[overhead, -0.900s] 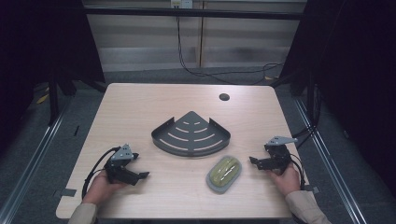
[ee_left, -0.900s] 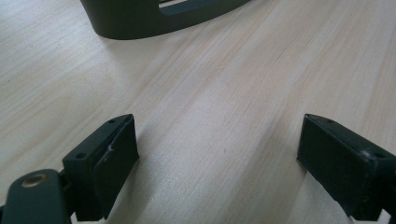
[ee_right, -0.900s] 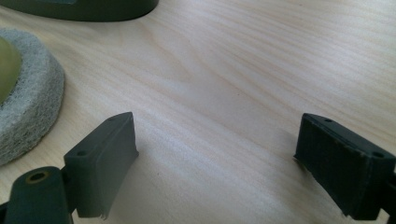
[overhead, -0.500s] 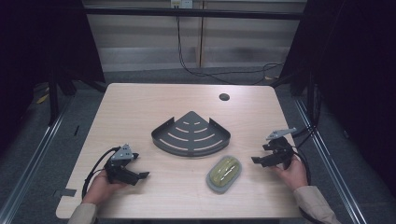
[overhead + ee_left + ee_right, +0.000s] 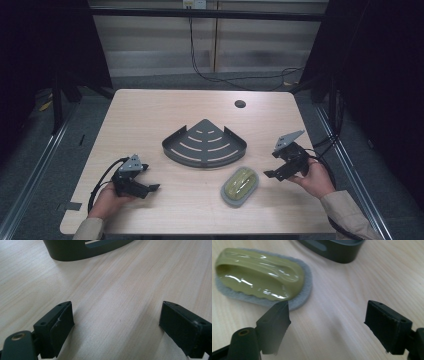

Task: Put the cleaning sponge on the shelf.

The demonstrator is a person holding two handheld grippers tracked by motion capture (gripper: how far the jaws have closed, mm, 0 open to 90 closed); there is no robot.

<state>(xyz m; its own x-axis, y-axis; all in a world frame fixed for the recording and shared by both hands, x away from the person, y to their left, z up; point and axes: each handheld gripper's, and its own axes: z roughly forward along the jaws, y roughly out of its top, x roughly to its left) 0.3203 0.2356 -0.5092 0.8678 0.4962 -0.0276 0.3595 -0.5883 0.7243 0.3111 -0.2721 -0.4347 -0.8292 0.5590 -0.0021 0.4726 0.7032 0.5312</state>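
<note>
A dark grey quarter-round shelf tray (image 5: 204, 144) lies in the middle of the wooden table. In front of it to the right sits an olive-green scrubber on a grey felt pad (image 5: 240, 185). My right gripper (image 5: 270, 166) hovers just right of the scrubber, jaws open and pointing left toward it. In the right gripper view the scrubber (image 5: 259, 275) lies ahead of the left jaw, and nothing sits between the open jaws of the gripper (image 5: 327, 320). My left gripper (image 5: 151, 178) rests at the front left, open and empty (image 5: 116, 325), with the tray's wall (image 5: 75, 250) ahead.
A small dark round hole (image 5: 240, 104) sits near the table's far edge. Black cables trail from both grippers toward the person's hands. Dark frame posts stand beside the table on both sides.
My right hand has shifted slightly to the right and farther up the table, with its gripper tilted a little. The left gripper, tray and scrubber have stayed put.
</note>
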